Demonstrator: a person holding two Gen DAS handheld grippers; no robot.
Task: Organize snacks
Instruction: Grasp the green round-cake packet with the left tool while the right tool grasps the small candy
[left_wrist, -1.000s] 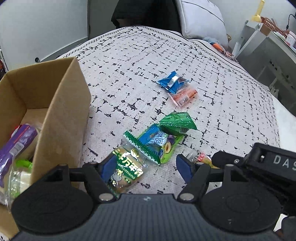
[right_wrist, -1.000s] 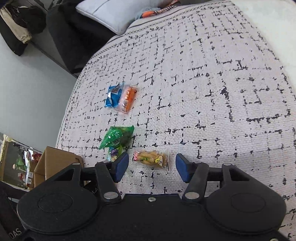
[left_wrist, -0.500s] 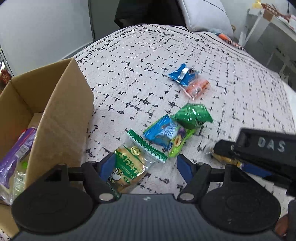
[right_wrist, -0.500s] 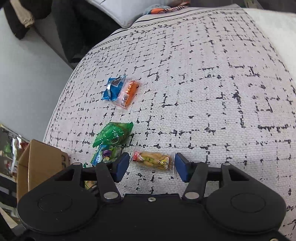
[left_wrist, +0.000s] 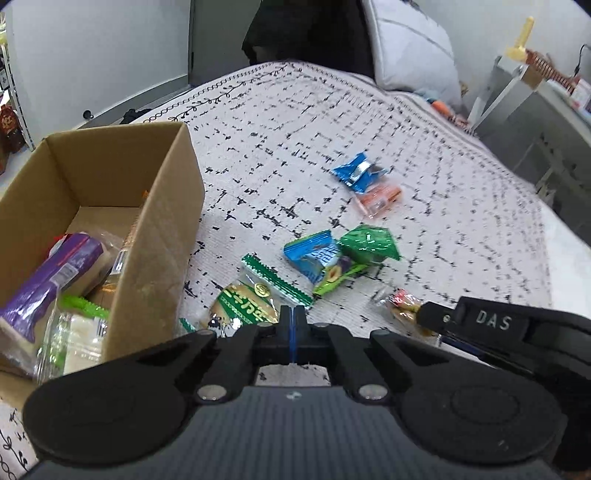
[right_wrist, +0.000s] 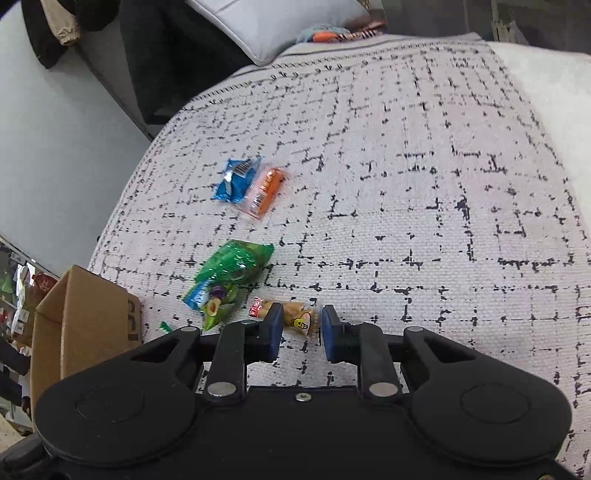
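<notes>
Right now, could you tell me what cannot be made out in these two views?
- Left wrist view: whether the shut left gripper pinches the green-edged cracker packet; its own body hides the contact.
- Left wrist view: the cardboard box contents, cut off by the left edge.
- Right wrist view: the yellow snack packet ends, hidden behind the right gripper fingers.
- Both views: the packets' print is blurred.

A bed (left_wrist: 295, 122) in a white black-flecked cover is filling the room; a grey pillow (left_wrist: 410, 44) is leaning at its head; pale walls (left_wrist: 92, 55) are standing behind; a grey desk (left_wrist: 546, 110) is sitting alongside.
</notes>
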